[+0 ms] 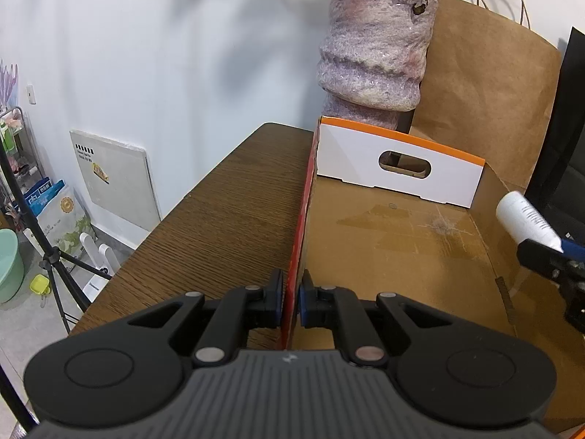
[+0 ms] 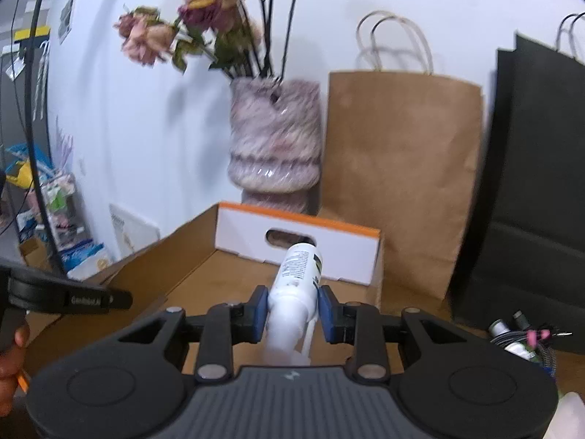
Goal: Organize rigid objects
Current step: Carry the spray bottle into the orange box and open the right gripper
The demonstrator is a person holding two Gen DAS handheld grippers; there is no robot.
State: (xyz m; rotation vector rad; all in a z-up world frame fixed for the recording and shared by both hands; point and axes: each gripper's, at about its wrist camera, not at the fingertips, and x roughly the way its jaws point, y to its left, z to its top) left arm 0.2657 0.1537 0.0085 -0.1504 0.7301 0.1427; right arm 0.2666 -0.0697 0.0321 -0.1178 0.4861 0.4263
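Bottle (image 2: 298,278), print unreadable, clamped by right tool (image 2: 292,309) | left tool (image 1: 291,301) pinches box wall (image 1: 298,241)

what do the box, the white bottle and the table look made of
Box: corrugated cardboard, raw brown inside, printed white-orange end flap.
White bottle: likely plastic, smooth, slightly glossy, printed label.
Table: dark wood or wood-look laminate, visible grain, matte; which cannot be told.

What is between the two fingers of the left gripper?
In the left wrist view, the left gripper is shut on the cardboard box's side wall, its red outer face showing.
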